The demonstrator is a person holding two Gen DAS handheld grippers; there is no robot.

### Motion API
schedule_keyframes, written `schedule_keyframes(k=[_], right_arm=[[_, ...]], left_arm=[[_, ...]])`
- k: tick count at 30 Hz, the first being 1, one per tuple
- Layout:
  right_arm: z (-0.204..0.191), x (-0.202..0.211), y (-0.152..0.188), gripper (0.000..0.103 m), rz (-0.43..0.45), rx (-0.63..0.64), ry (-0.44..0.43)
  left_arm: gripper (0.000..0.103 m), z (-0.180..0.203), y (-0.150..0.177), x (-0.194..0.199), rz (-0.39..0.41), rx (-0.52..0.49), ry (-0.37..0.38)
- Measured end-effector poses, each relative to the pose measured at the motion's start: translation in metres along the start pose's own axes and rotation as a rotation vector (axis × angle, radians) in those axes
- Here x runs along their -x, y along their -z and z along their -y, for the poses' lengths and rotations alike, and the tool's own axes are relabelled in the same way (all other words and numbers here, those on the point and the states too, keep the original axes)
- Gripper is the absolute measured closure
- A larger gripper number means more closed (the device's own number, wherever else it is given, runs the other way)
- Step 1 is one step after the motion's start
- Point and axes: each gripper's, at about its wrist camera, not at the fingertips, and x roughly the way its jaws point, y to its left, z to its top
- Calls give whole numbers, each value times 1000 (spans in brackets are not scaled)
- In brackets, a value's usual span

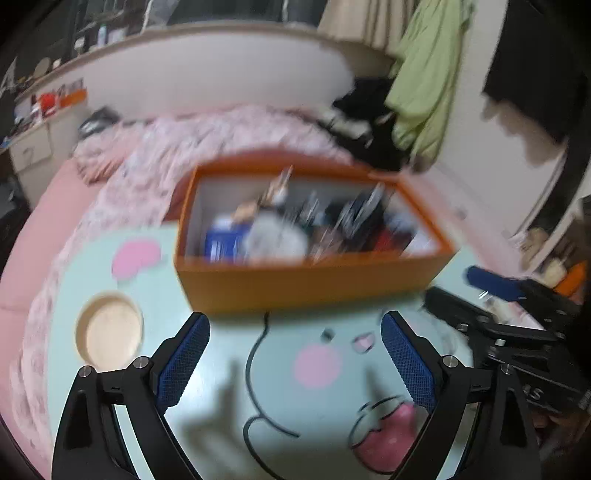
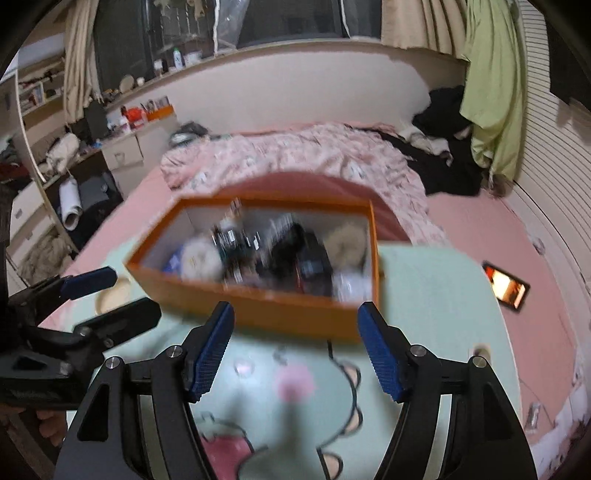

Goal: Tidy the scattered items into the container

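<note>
Two hand-held grippers released, left hand-held gripper (image 1: 295, 350), right hand-held gripper (image 2: 295, 347), nothing between fingers, orange box (image 1: 310, 284) ahead, full

pink bed (image 2: 480, 229), dark window (image 2: 288, 22), cream curtains (image 2: 417, 22)

One orange box (image 1: 310, 284) (stuff inside too blurry to count), one round lid (image 1: 109, 332), one phone (image 2: 506, 287), two tools: left (image 1: 295, 354), right (image 2: 295, 350).

Motion blur smears the orange box (image 1: 310, 284) and its contents (image 2: 266, 254) into dark, white and blue patches in both wrist views; no single item can be told. The cartoon-print mat (image 1: 229, 373) runs off the lower edge, its drawing partly hidden.
</note>
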Motion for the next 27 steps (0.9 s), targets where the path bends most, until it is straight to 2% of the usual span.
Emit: schedule_keyframes(k=[2, 4, 6, 7, 8, 9, 11, 13, 27], right_arm=[[1, -11, 12, 33, -39, 8, 37], [3, -22, 21, 33, -71, 13, 75], [6, -35, 31, 33, -105, 7, 108], [8, -41, 35, 33, -130, -4, 114], [12, -46, 38, 31, -142, -25, 102], [16, -48, 40, 17, -142, -44, 85], [19, -50, 41, 12, -145, -51, 98], [23, -53, 42, 0, -154, -56, 99], [23, -53, 44, 0, -157, -53, 103]], left_arm=[[9, -2, 6, -12, -19, 15, -37], [9, -4, 10, -25, -16, 34, -111], [6, -5, 15, -41, -60, 25, -186], [0, -2, 17, -46, -72, -9, -232], [0, -1, 16, -46, -69, -7, -202], [0, 1, 16, -46, -72, -17, -213], [0, -2, 16, -46, -71, -7, -213], [0, -3, 16, -46, -70, -3, -216], [0, -4, 17, -45, -69, -3, -218]])
